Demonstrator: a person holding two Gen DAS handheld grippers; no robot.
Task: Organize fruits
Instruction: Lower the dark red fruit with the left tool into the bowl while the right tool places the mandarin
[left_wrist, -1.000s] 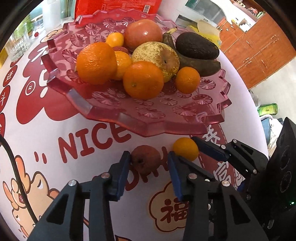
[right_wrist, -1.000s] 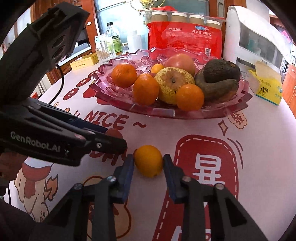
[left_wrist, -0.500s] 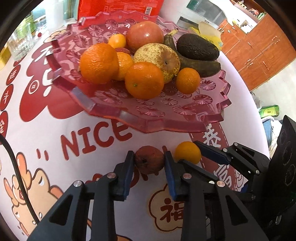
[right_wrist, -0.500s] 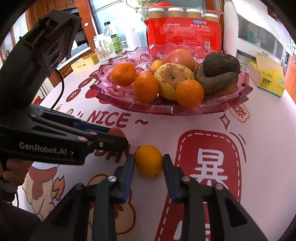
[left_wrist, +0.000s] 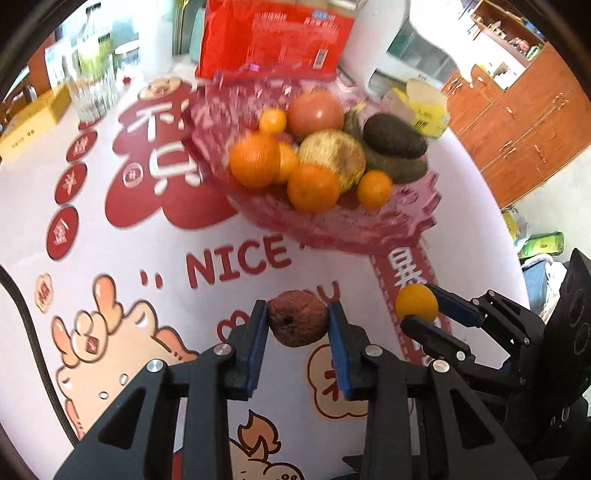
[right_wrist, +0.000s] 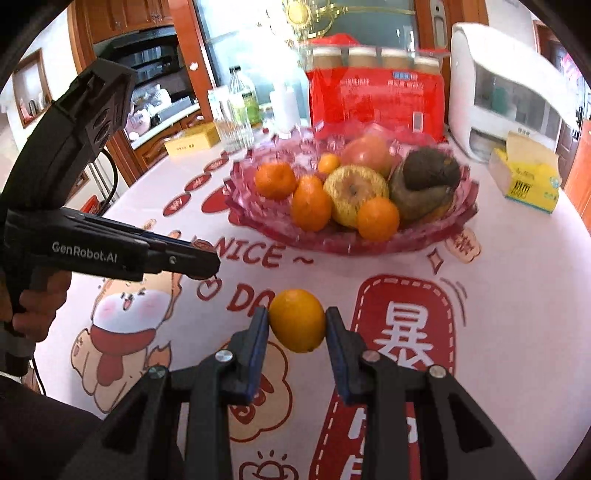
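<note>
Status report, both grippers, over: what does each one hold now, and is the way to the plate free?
Left gripper shut on brown fruit. Right gripper shut on orange. Pink plate ahead, already piled with fruit. Nothing between grippers and plate.

Bright daylight floods both my views, blowing out the window (right_wrist: 295, 48) behind. The pink fruit tray (left_wrist: 332, 229) smears with motion blur, while my grippers' fingers stay sharp. Fisheye bending curves the tabletop (right_wrist: 517, 295); corners go black.

Right gripper (right_wrist: 297, 323) clamps a small orange (right_wrist: 297, 319) — fruit tray (right_wrist: 458, 225) beyond.
</note>
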